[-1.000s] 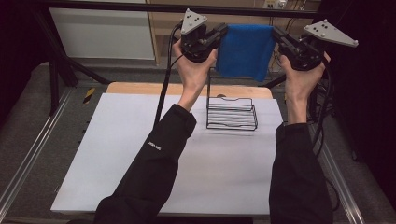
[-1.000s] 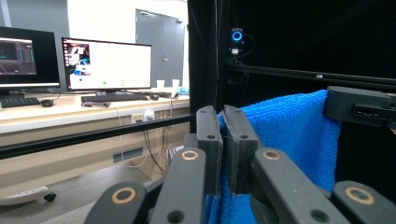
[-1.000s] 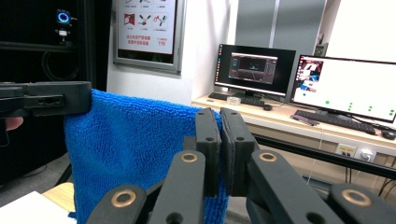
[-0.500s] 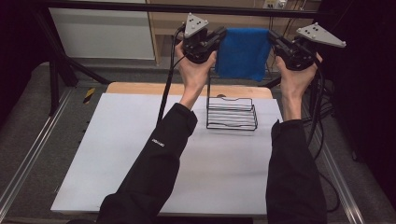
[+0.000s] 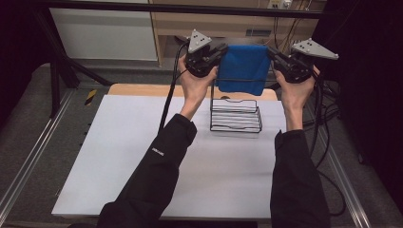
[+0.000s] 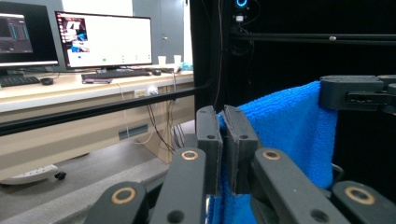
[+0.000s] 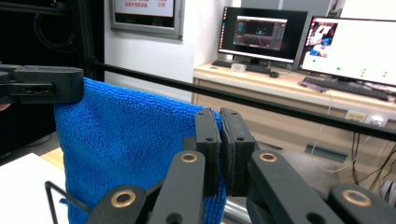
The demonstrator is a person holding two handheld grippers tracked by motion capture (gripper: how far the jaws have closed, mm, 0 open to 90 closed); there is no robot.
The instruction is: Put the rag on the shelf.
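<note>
Table (image 5: 142, 142) white, monitors (image 6: 109, 39) behind.

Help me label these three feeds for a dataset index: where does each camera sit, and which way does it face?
High view: above the person's side, looking forward and down on the table; both forearms, left gripper and right gripper hold the blue cloth over the wire rack.
Left gripper view: rides that gripper, jaws shut on the cloth's edge, facing desks with monitors.
Right gripper view: likewise, from the opposite end.
Shared: the cloth; each gripper view catches the other gripper.
</note>
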